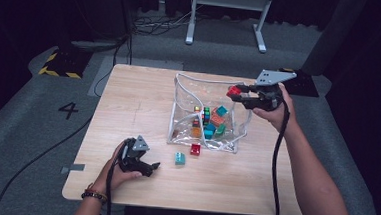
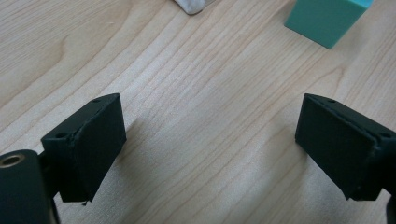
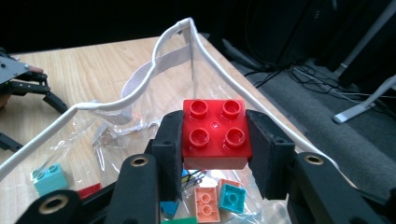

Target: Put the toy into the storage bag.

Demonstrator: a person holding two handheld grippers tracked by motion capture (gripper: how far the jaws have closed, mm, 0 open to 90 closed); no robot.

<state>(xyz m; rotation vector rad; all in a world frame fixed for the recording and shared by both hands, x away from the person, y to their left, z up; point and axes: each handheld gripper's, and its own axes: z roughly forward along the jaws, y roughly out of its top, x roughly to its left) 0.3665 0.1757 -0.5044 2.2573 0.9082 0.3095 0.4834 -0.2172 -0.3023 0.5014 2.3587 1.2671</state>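
Note:
A red four-stud brick is clamped between the pads of my right gripper, which is shut on it. In the high view that gripper holds the red brick above the far right rim of a clear plastic bag with white trim. Several coloured bricks lie inside the bag. My left gripper rests low on the table near the front left, open, with bare wood between its jaws. A teal brick lies just beyond it.
On the table in front of the bag lie a teal brick and a small red brick. The bag's white rim arches up in front of the right gripper. The wooden table has dark floor around it.

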